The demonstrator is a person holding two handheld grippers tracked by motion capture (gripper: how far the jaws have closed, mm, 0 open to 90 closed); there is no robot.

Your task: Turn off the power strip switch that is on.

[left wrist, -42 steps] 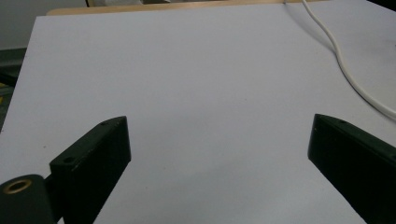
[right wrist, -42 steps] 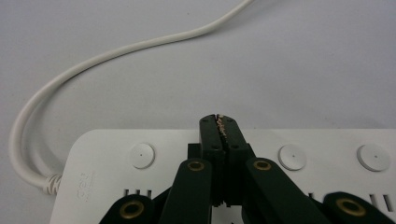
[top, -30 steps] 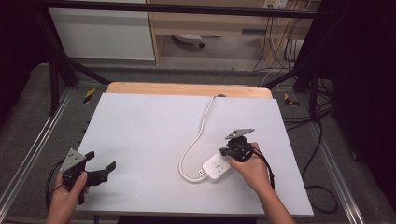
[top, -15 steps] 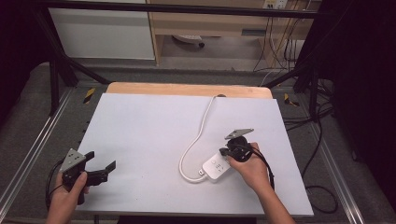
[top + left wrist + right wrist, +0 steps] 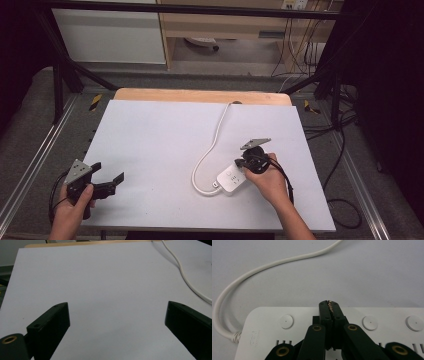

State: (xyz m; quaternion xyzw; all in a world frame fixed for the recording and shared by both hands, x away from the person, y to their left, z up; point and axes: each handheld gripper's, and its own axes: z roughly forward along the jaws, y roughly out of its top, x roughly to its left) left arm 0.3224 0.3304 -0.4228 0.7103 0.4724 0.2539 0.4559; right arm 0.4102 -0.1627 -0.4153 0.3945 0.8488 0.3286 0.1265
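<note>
The white power strip [image 5: 231, 179] lies on the near right part of the white table top [image 5: 165, 145], its cord [image 5: 212, 145] looping away toward the far edge, and the right gripper [image 5: 329, 305] sits over its top face with jaws pressed together, tips down among the row of round switch buttons [image 5: 286, 321], apparently pressing where one button would be, though the contact itself is hidden. The left gripper [image 5: 107, 184] is held idle near the table's near left corner, well apart from the strip, its jaws spread wide over bare surface. The work looks mid-step: one switch is likely being pushed now, and whether the other buttons have been pressed cannot be told.
</note>
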